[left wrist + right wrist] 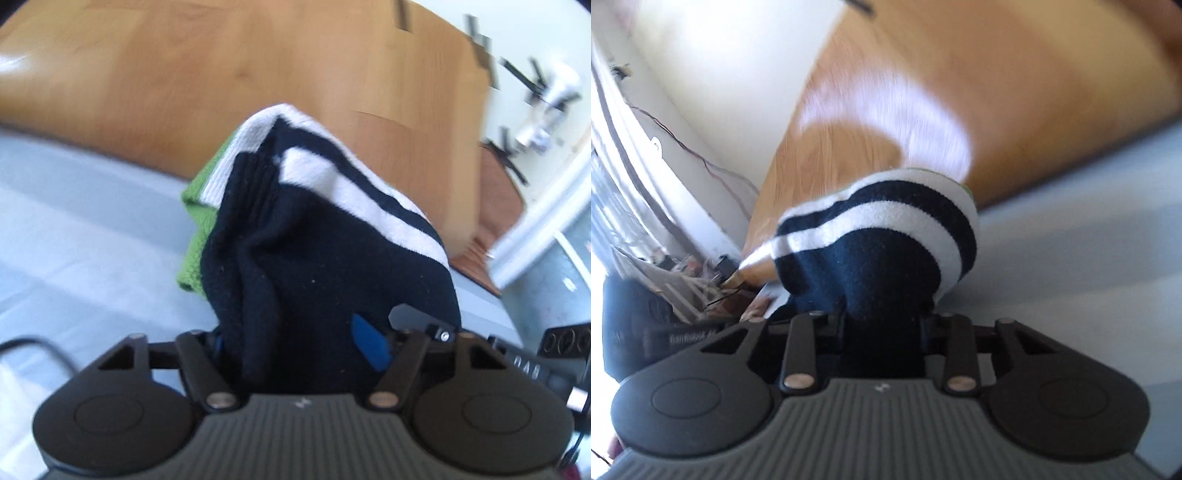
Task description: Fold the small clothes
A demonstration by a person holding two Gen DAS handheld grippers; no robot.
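A small navy garment (325,258) with white stripes and a green part (194,236) is bunched up on the pale blue-grey sheet (74,229). In the left wrist view my left gripper (295,332) has the navy cloth filling the gap between its jaws. One blue pad (369,343) presses against the cloth, and the other finger is mostly hidden by it. In the right wrist view the same striped garment (886,236) bulges up from my right gripper (882,314), whose jaws are closed on the navy cloth. The cloth hides its fingertips.
A wooden board (221,74) runs along the far edge of the sheet. The other gripper's body (561,343) shows at the right edge of the left wrist view, and a black cable (37,343) lies at the left. Wires and clutter (683,280) sit left of the right gripper.
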